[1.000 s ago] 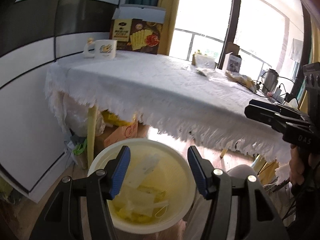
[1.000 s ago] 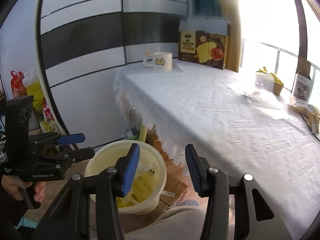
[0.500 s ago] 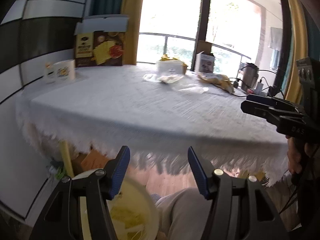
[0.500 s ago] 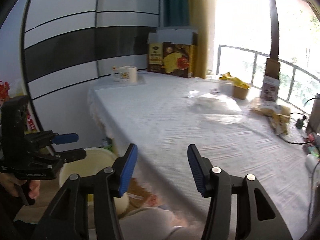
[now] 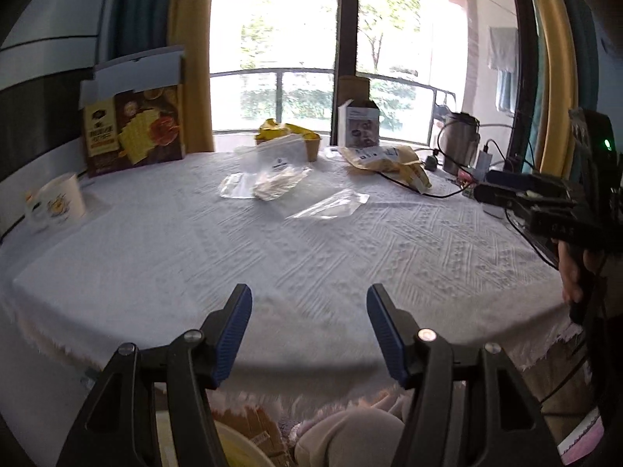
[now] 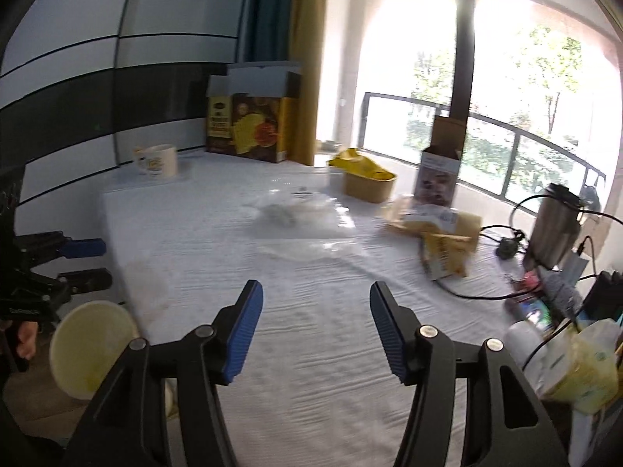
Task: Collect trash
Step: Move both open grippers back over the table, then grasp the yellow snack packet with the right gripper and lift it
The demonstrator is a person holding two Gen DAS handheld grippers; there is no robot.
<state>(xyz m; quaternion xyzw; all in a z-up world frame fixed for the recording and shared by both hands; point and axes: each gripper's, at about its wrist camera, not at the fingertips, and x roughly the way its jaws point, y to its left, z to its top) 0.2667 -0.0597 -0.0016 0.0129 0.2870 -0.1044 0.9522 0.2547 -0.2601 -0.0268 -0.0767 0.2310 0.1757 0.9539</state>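
Trash lies on the white-clothed table [image 5: 311, 257]: a clear plastic bag with crumpled paper [image 5: 268, 183], a flat clear bag [image 5: 331, 204] and a torn yellow wrapper [image 5: 389, 159]. The right wrist view shows the same bags [image 6: 296, 210] and wrapper [image 6: 440, 233]. My left gripper [image 5: 307, 295] is open and empty above the table's near edge, well short of the bags. My right gripper [image 6: 316, 288] hangs over the cloth with its jaws opening and nothing between them. The yellow bin [image 6: 93, 346] stands on the floor by the table's left corner.
At the back stand a cracker box [image 5: 136, 132], a mug [image 5: 58, 202], a paper bowl with a yellow wrapper [image 5: 288, 136] and a small carton [image 5: 358, 124]. A kettle [image 6: 557, 225], cables [image 6: 479, 294] and a tissue pack [image 6: 576, 369] crowd the right side.
Both grippers have swung up and away from the yellow bin and now face the table top. The right jaws stand wider than before. The left jaws look unchanged.
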